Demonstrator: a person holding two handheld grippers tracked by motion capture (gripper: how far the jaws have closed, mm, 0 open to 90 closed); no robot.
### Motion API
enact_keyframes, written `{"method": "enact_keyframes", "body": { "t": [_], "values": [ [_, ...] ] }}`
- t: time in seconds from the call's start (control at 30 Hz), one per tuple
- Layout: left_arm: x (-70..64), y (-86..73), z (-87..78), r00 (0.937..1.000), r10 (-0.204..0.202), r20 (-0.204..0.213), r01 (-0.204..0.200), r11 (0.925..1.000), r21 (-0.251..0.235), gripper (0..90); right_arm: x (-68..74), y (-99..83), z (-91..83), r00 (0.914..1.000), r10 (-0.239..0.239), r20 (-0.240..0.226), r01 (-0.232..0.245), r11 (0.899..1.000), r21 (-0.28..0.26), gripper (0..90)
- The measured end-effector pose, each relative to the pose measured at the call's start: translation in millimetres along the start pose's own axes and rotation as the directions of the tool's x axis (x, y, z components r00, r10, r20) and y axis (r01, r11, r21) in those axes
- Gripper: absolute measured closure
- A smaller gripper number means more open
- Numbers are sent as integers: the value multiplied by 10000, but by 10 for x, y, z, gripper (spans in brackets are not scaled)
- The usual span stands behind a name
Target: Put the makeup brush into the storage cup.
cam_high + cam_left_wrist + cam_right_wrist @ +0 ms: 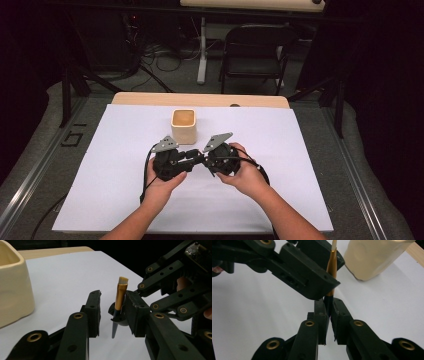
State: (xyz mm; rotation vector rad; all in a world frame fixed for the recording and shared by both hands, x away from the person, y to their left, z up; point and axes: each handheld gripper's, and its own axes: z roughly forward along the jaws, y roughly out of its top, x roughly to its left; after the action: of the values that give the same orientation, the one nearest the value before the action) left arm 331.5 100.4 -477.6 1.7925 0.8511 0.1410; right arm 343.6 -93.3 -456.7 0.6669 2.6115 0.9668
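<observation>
A small brush [120,292] with a gold ferrule, pale bristles and a black handle stands upright, bristles up, above the white sheet. My right gripper [328,302] is shut on its black handle [328,305]. My left gripper [112,293] is open, with one jaw on each side of the brush and the ferrule close to the right-hand jaw. In the high view the two grippers meet tip to tip in mid-table, left gripper [192,159] and right gripper [204,160], each held by a hand.
A cream square cup [183,125] stands open-topped just behind the grippers, also near the left gripper [12,290]. A white paper sheet [115,170] covers the wooden table [200,99]. A black folding chair [255,50] stands beyond the far edge.
</observation>
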Motion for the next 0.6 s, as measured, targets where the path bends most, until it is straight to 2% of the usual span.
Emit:
{"method": "enact_keyframes", "body": {
  "t": [0.43,0.6],
  "values": [
    [-6,-4,-3,10000,-67,21,67,9999,-97,734,25,23,37,9966,404,-720,-423,9988,-247,832],
    [-14,-7,-5,10000,-39,20,39,9999,-135,762,18,24,41,9953,498,-829,-519,9984,-236,832]
  ]
}}
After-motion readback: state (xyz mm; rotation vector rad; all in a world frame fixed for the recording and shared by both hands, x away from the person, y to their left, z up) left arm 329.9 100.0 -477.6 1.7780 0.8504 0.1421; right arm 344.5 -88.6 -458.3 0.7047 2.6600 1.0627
